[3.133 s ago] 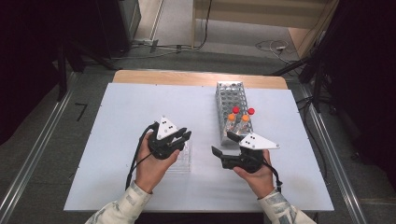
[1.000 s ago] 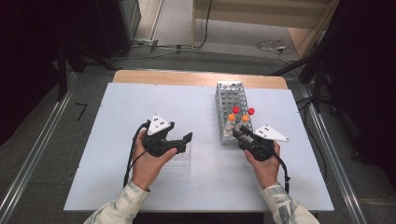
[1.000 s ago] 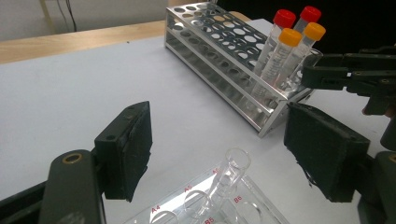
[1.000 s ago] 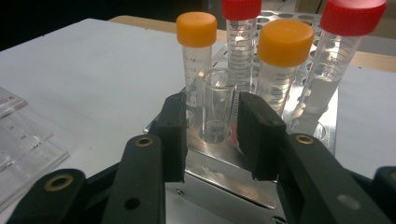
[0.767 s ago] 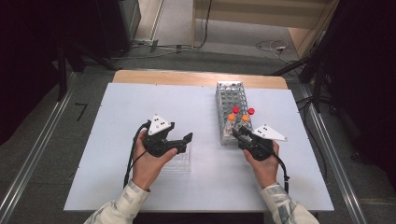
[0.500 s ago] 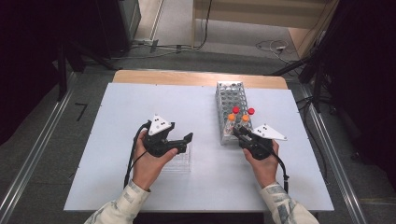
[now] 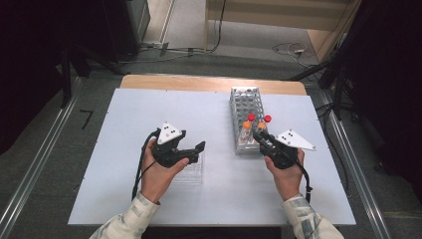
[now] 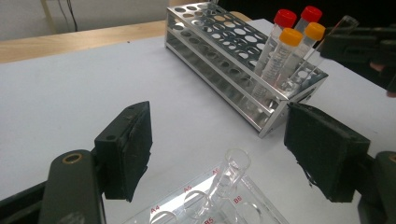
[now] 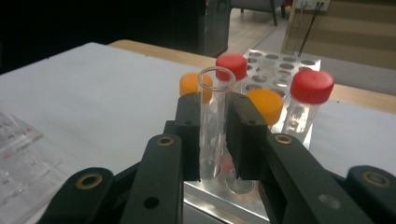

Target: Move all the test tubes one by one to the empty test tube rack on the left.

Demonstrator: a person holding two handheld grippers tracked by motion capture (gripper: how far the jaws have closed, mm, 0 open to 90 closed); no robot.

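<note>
Now the right gripper [image 9: 217,140] has swung from mid-worktop to the metal rack [image 7: 245,117] — its fingers pinch an uncapped glass tube [image 9: 214,121] upright over the near holes. The left gripper [image 8: 224,154] hovers wide open, empty, over the clear tray [image 8: 205,205]. Insertion looks imminent.

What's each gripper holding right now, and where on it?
The right gripper is shut on an open clear tube, clamped around its middle, over the metal rack. The left gripper holds nothing.
</note>
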